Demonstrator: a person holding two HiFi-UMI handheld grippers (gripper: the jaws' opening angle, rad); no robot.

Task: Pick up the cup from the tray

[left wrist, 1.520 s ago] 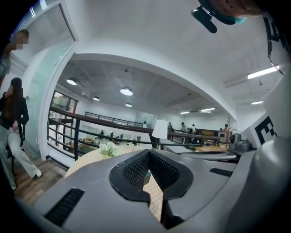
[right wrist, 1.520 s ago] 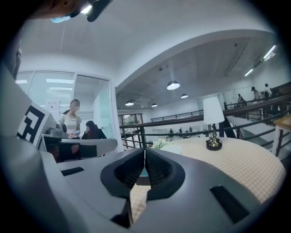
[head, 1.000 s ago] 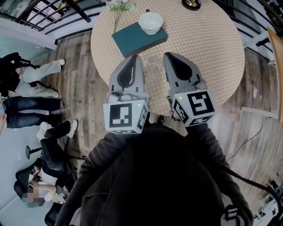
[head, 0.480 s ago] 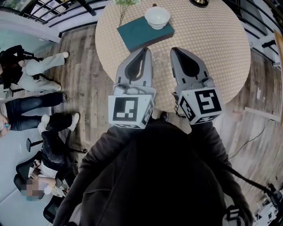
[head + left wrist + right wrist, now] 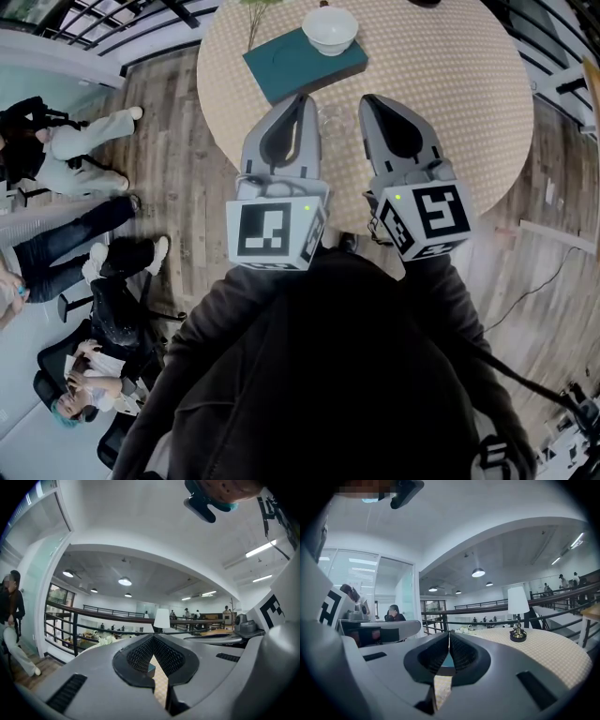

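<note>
**A:** Where is the left gripper [image 5: 302,97]?
**B:** Over the round table [image 5: 450,84] toward its 6 o'clock side, with its jaws pressed together on nothing.
**A:** And the cup [image 5: 329,28]?
**B:** It's white and sits on the teal tray [image 5: 281,64] near the table's 12 o'clock, well apart from both tips. A clear glass [image 5: 336,120] stands between the grippers.
**A:** And the right gripper [image 5: 367,98]?
**B:** At the glass's 3 o'clock, with its jaws together and empty too.

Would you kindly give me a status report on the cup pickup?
Both shut, empty: left gripper, right gripper. White cup on teal tray, untouched. Clear glass stands between the grippers.
</note>
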